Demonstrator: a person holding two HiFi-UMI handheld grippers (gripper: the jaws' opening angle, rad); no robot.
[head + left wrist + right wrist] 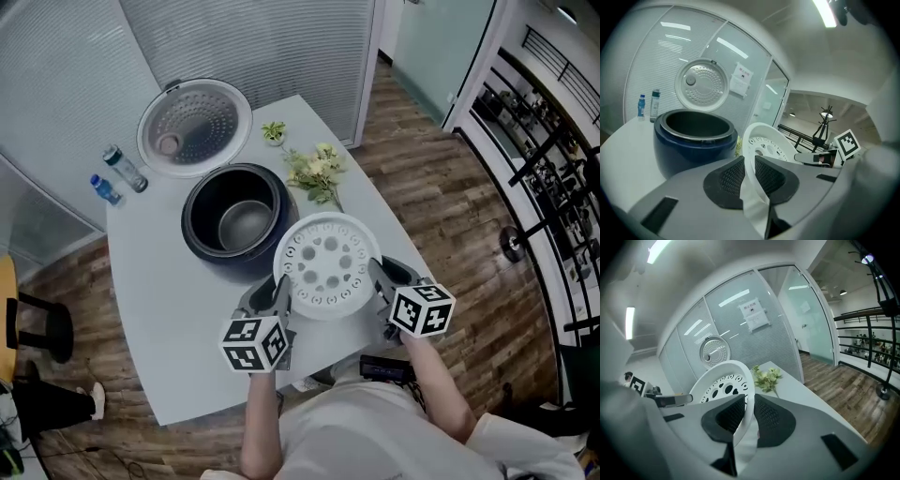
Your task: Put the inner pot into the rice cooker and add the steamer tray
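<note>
Our left tool (278, 298) and right tool (381, 279) pinch the steamer tray (327, 264) by opposite rims, with the rice cooker (234, 217) ahead-left.

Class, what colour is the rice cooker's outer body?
Dark blue; the rice cooker shows best in the left gripper view.

Office interior: frosted glass partitions (272, 47), wood-plank floor (441, 197), railing (553, 131).

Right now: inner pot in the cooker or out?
In. The grey inner pot sits inside the rice cooker, whose lid stands open.
</note>
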